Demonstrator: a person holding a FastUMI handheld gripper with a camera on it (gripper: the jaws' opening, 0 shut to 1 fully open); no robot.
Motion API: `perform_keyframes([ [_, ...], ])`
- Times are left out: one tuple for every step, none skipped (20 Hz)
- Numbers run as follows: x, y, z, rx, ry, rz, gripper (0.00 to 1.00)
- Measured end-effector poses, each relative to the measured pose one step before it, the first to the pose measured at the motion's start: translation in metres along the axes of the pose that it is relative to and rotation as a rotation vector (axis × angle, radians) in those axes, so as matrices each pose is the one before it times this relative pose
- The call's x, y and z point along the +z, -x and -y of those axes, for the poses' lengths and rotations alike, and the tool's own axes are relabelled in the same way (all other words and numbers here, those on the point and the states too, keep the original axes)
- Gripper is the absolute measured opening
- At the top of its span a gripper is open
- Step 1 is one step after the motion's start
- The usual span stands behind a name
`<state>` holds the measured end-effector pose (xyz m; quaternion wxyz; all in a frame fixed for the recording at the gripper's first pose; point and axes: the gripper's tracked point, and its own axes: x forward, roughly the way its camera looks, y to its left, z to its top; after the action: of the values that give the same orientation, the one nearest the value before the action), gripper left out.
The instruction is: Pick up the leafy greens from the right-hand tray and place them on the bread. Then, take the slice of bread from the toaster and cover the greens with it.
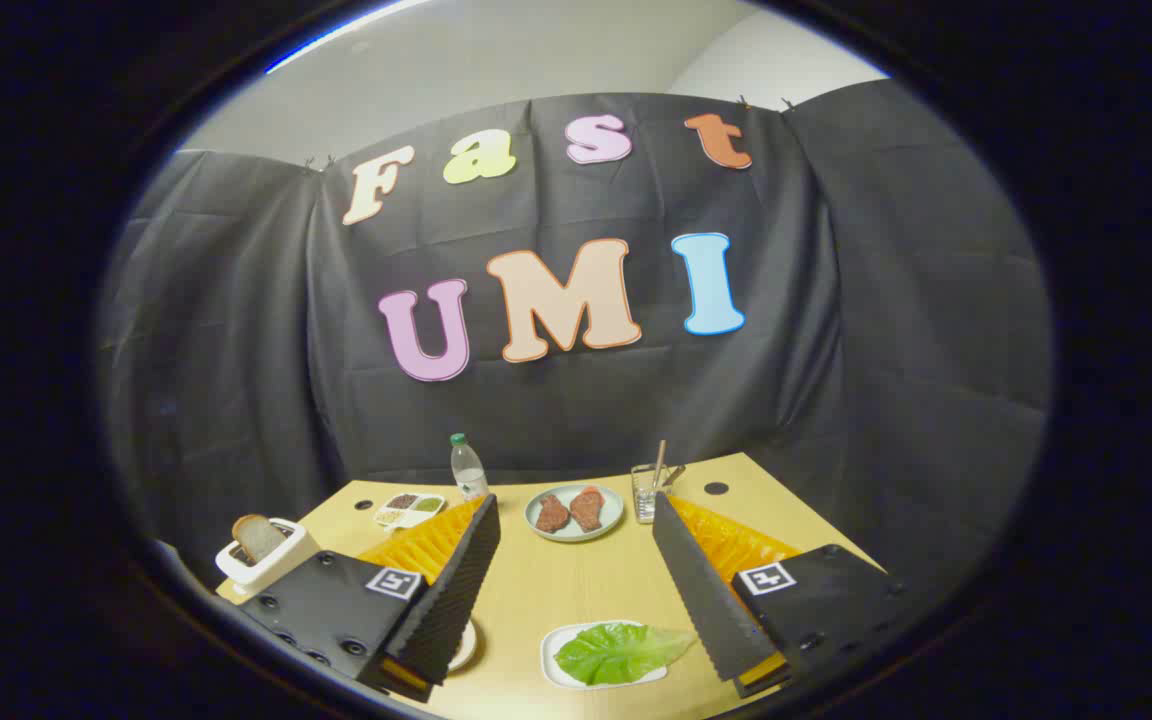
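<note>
Gripper is spread wide, holding nothing, with the leafy greens on their white tray sitting between its fingers.

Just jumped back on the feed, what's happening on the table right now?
The gripper hangs above the table, fingers spread wide and holding nothing. The leafy greens lie on their white tray, between the fingers. A slice of bread stands in the toaster off to the left. Nothing picked up yet.

We are seeing a bottle, a divided dish, a plate holding what may be two meat pieces, and a glass sitting on the table.
</note>
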<state>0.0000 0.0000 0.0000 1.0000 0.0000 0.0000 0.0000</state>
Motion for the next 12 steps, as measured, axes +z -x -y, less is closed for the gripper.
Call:
perform_keyframes([
  [0.00054,0.00101,0.0019,-0.00126,-0.00113,-0.00036,0.99],
  [-0.00027,0.00087,0.00139,-0.00154,-0.00195,-0.00049,0.99],
  [-0.0004,0.00077,0.00189,-0.00109,-0.00312,-0.00158,0.99],
  [-0.00204,0.00086,0.00182,-0.00037,-0.00352,-0.00181,0.99],
  [-0.0005,0.00052,0.00141,-0.00082,-0.00211,-0.00103,0.99],
  [-0.00129,0.00155,0.00194,-0.00171,-0.00044,-0.00226,0.99],
  [-0.00054,-0.00006,0.002,-0.00273,0.00058,-0.00271,0.99],
  [-0.00115,0.00114,0.00209,-0.00296,0.00083,-0.00145,0.99],
  [-0.00017,0.00057,0.00136,-0.00184,0.00005,-0.00184,0.99],
  [-0.00135,-0.00045,0.00108,-0.001,-0.00071,-0.00337,0.99],
  [-0.00062,-0.00024,0.00094,0.0002,-0.00071,-0.00245,0.99],
  [0.00002,-0.00041,-0.00029,0.00006,0.00014,-0.00003,0.99],
])
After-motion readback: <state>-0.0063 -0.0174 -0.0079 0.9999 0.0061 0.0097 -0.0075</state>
